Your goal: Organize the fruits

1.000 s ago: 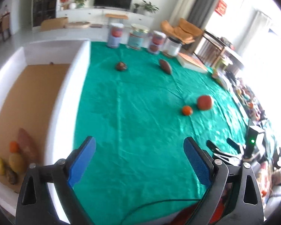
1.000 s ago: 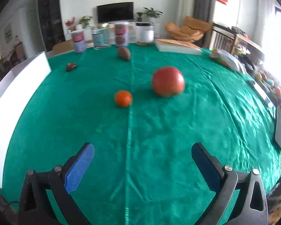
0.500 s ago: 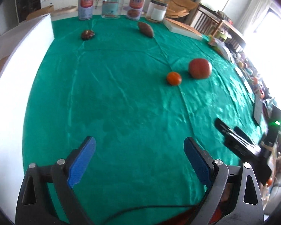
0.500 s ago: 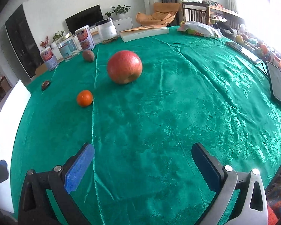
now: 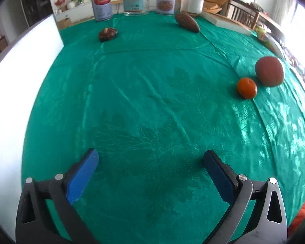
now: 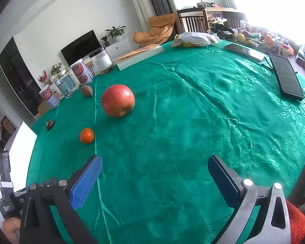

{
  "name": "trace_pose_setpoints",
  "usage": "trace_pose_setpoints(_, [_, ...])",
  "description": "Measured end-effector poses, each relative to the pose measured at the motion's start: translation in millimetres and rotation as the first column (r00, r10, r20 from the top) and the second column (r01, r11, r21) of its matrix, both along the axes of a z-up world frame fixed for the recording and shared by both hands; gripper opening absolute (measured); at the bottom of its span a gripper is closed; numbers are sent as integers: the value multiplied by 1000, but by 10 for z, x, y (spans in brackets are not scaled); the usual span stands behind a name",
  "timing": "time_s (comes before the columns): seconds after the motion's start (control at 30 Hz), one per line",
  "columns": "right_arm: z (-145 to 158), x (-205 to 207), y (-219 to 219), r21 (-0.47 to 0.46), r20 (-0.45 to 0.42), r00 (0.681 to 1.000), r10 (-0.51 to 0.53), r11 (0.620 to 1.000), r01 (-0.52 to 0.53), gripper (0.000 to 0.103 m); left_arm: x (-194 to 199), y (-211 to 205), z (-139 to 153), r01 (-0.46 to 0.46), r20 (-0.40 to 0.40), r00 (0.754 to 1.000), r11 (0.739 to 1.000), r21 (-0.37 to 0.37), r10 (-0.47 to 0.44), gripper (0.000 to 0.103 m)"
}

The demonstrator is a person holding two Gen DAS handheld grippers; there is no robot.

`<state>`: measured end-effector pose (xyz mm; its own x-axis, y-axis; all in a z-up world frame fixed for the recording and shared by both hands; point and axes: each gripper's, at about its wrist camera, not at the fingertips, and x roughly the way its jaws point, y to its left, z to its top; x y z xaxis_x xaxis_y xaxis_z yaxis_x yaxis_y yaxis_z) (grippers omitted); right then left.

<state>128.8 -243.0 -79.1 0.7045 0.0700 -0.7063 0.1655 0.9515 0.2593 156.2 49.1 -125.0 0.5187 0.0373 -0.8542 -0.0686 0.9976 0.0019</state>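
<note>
Evidently both the left gripper point(image 5: 150, 158) and right gripper point(image 6: 155, 163) are hanging spread and empty, its jaws just widened, facing the apple point(image 6: 118, 100) and tangerine point(image 6: 87, 135) for pickup.

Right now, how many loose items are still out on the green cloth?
4: apple mid-table, small orange just nearer it, brown oblong one by the cans, dark one near the white box. Others may lie outside view.

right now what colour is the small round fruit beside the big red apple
Orange. The small round fruit shows best in the right wrist view, just left of the big red apple.
</note>
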Motion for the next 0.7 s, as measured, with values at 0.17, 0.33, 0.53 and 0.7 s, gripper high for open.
trace_pose_setpoints(0.17, [-93, 63, 49, 5, -48, 998, 34, 999, -33, 103, -68, -1, -24, -3, 66, 998, 1000, 1, 3, 103])
trace_pose_setpoints(0.33, [-295, 211, 162, 24, -162, 981, 104, 995, -101, 103, -75, -9, -32, -9, 72, 997, 1000, 1, 8, 103])
trace_pose_setpoints(0.53, [-308, 205, 188, 24, -164, 980, 117, 993, -115, 103, -67, -13, -26, -14, 68, 998, 1000, 4, 13, 103])
trace_pose_setpoints(0.7, [-250, 160, 103, 59, -124, 988, 92, 995, -85, 103, 54, -240, 75, 79, 59, 996, 991, -108, -73, 100])
